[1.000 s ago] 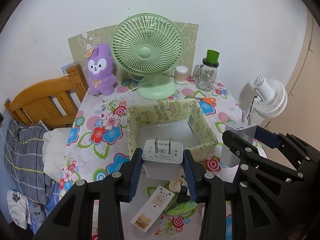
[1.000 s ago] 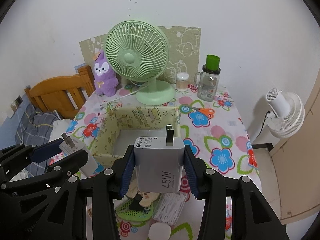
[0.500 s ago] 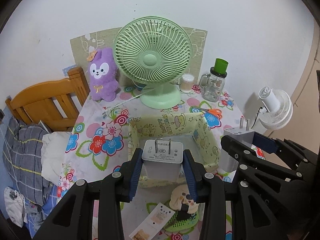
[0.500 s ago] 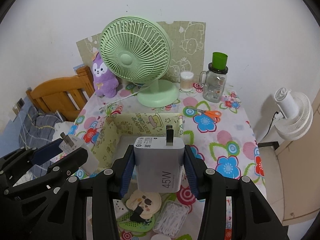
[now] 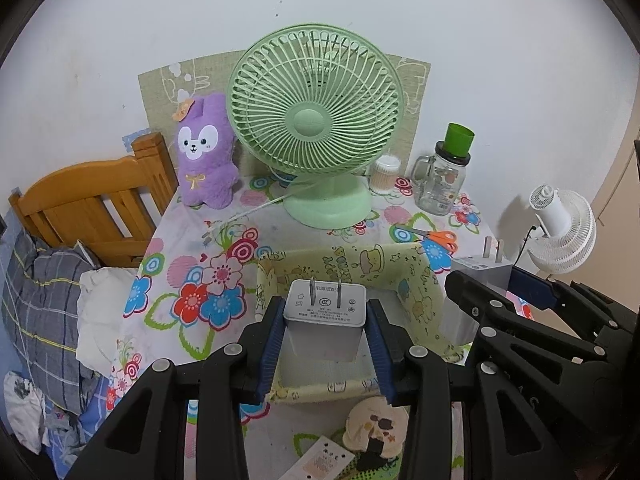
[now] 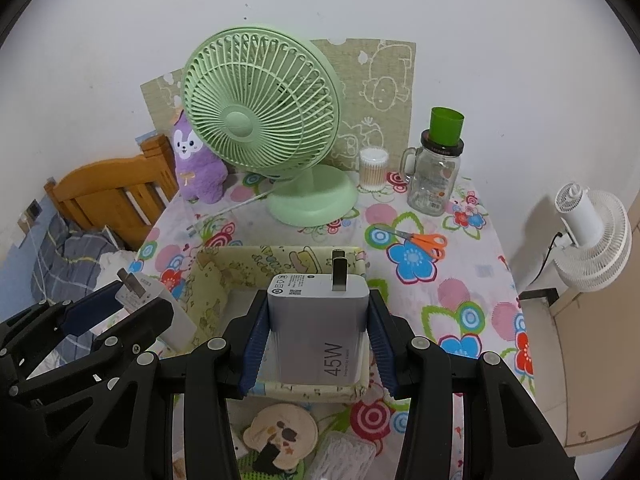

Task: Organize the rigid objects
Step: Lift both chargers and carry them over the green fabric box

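White plastic is what both tongs are carrying: the left tongs [image 5: 325,332] pinch a small white charger [image 5: 324,322] by its flat sides, prongs up, and the right tongs [image 6: 318,336] pinch the larger 45W charger [image 6: 318,330] the same way. Each charger hangs above the near half of the yellow fabric bin [image 5: 416,280], which sits on the flowered desk [image 6: 460,280] in front of the green fan [image 5: 314,120]. The step in hand looks like setting both chargers into the bin. To do it well, bring each one low inside the soft walls before letting go, since a drop from height could tip it over or bounce it against the other. Keep the two apart, one toward each side, so the tongs do not collide. Spread the pads only once a charger rests on the bin floor, then lift straight up, clear of the prongs and the floppy rim.
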Motion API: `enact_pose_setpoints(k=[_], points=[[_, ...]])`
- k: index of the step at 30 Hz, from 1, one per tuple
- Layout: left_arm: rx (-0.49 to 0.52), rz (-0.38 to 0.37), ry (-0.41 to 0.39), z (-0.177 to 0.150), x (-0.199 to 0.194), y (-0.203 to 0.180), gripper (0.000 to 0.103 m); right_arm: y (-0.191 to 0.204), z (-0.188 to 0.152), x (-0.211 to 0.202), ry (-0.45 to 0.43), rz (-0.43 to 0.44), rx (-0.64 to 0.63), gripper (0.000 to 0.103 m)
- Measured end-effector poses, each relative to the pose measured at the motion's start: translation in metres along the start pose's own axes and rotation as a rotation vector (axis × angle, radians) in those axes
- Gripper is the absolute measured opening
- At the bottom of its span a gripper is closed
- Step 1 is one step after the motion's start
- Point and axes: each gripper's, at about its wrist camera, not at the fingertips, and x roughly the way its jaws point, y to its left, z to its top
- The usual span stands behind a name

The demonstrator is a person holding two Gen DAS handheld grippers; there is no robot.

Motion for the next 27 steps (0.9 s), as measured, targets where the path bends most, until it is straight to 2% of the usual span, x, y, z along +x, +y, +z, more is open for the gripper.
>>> enact_pose_setpoints(k=[13,27], points=[[-0.04,0.015,0.055,0.011,0.049,0.012,0.041,-0.004,0.013,0.045,0.044,-0.005,-0.008,0.05],[-0.038,0.013,0.124,0.013,0.1,0.017,0.041,-0.007,0.017,0.096,0.111,-0.016,0.014,0.05]])
